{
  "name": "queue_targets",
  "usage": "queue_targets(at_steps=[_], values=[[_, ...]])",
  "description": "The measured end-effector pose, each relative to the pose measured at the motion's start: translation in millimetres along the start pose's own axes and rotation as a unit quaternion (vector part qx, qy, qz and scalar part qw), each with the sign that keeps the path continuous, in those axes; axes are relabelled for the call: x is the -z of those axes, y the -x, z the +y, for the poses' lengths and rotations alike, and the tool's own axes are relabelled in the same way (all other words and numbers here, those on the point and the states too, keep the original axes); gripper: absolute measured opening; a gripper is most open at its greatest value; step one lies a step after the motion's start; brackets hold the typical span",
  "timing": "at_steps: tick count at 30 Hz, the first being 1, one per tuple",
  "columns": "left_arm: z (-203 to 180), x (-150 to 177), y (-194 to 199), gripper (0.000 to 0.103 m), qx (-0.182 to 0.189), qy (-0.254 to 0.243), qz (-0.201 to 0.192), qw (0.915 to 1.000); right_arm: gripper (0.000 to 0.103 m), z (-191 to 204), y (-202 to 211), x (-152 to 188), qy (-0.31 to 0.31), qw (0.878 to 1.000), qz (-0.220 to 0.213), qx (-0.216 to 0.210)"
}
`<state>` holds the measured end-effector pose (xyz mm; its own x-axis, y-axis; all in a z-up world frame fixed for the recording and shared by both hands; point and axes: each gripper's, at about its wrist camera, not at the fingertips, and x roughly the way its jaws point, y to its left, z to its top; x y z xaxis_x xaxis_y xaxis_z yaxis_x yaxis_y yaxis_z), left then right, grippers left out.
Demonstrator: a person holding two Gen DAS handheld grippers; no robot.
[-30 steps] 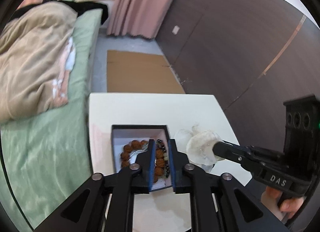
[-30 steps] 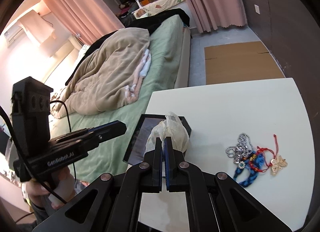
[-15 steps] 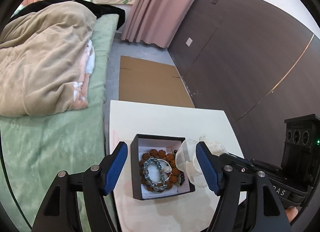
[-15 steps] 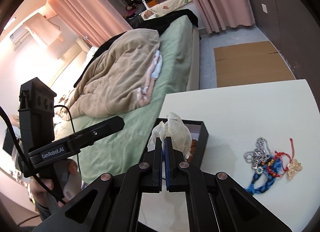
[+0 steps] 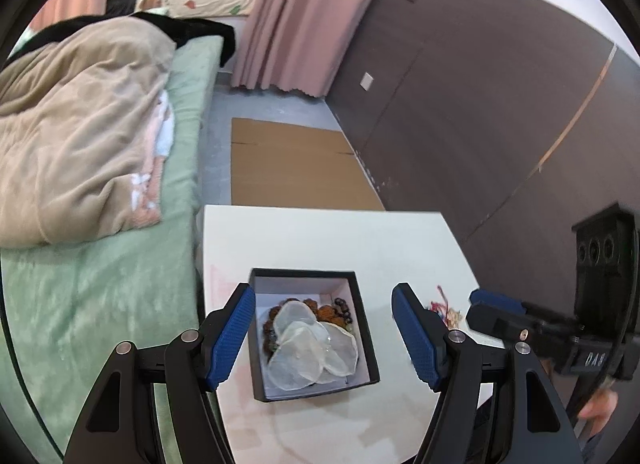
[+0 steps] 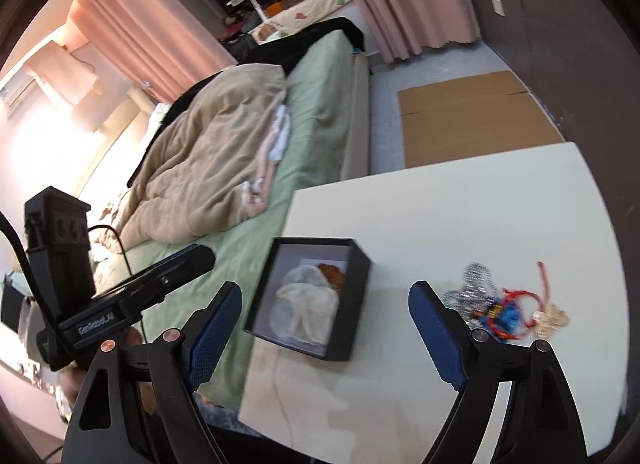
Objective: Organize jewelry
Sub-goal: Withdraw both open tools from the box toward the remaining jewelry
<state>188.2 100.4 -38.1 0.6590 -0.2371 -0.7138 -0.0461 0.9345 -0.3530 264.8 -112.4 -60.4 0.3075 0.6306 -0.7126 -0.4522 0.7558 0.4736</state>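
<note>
A black jewelry box (image 5: pixel 362 328) (image 6: pixel 358 304) sits on the white table (image 5: pixel 320 240) near its left edge. Inside lie brown bead bracelets (image 5: pixel 328 310) partly covered by a translucent white pouch (image 5: pixel 312 348) (image 6: pixel 304 304). My left gripper (image 5: pixel 324 334) is open, held above the box with a finger on each side. My right gripper (image 6: pixel 326 328) is open and empty, above the table right of the box. A pile of loose jewelry (image 6: pixel 500 304), silver chain, blue and red cords, lies to the right; a bit shows in the left wrist view (image 5: pixel 444 310).
A bed with a green sheet (image 5: pixel 100 304) and a beige blanket (image 5: pixel 80 143) runs along the table's left side. Flat cardboard (image 5: pixel 292 167) lies on the floor beyond the table. A dark wall (image 5: pixel 480 103) stands on the right.
My right gripper opened and let the white pouch drop into the box. It then drew back to the right. My left gripper opened earlier and stays wide above the box.
</note>
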Motion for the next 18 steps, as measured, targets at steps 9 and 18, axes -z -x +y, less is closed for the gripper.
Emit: queue_targets(at_steps=[9, 18], values=[[-41, 13, -17, 0.071, 0.014, -0.05, 0.023, 0.9984, 0.086, -36, 40, 5, -0.001, 0.999, -0.018, 0.045], [-73, 26, -35, 0.071, 0.024, -0.086, 0.048, 0.9949, 0.086, -62, 59, 14, -0.008, 0.998, -0.02, 0.067]])
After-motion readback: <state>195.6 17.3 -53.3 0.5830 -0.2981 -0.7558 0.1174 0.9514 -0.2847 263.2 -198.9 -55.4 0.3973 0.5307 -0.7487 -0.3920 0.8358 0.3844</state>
